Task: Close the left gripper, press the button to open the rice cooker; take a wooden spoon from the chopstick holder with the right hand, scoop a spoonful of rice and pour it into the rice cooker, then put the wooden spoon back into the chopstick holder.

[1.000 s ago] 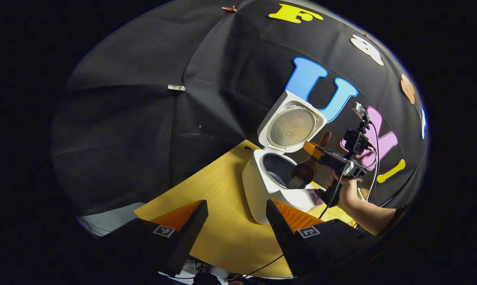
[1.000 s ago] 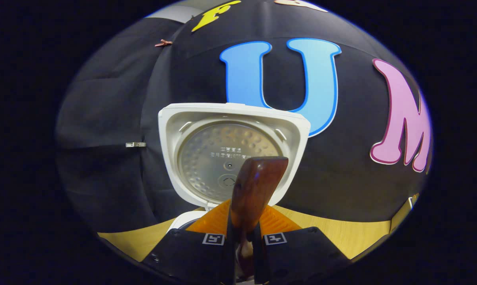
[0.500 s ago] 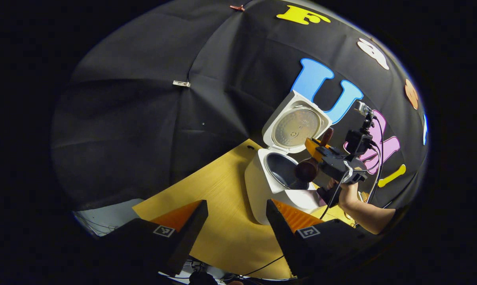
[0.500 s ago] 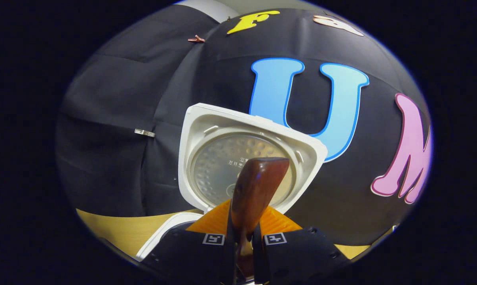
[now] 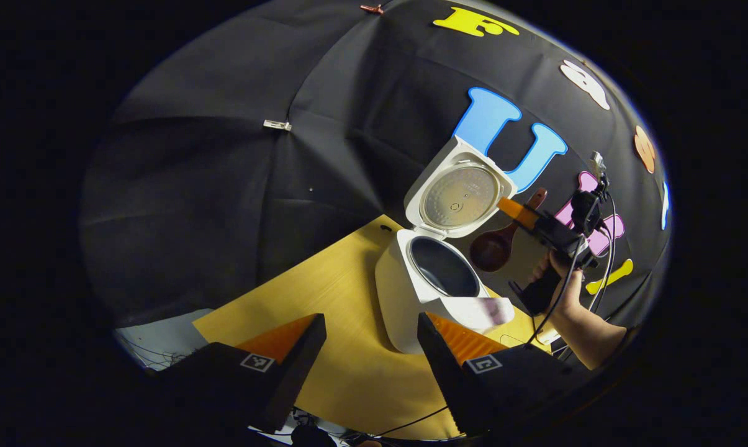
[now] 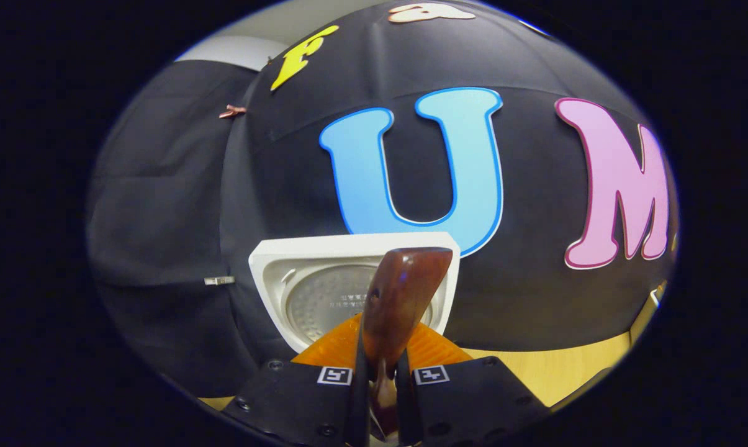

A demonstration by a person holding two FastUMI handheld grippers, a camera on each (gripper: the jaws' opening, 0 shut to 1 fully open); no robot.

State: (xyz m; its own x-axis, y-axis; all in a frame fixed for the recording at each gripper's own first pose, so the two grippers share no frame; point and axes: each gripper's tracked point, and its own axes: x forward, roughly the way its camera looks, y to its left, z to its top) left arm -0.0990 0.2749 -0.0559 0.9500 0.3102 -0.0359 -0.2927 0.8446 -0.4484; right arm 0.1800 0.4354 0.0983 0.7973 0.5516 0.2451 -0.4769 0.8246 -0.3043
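Note:
The white rice cooker [image 5: 411, 298] stands on the yellow table with its lid [image 5: 457, 195] raised and the dark inner pot [image 5: 443, 267] exposed. My left gripper [image 5: 372, 347] is open and empty, low in front of the cooker. My right gripper [image 6: 378, 379] is shut on the handle of the brown wooden spoon [image 6: 401, 298]. In the left gripper view the right gripper [image 5: 550, 233] is held by a hand [image 5: 563, 292] to the right of the cooker, with the spoon's bowl [image 5: 490, 249] lifted above and right of the pot. The cooker lid [image 6: 324, 292] shows behind the spoon handle.
The yellow wooden table [image 5: 349, 310] reaches toward my left gripper, its near edge and corner at the lower left. Black cloth walls close in behind and to the left. Cables [image 5: 411, 422] hang below the table's front edge.
The right gripper has lifted the spoon up and away to the right, out of the pot. In the right gripper view the lid has dropped lower. The left gripper has barely moved.

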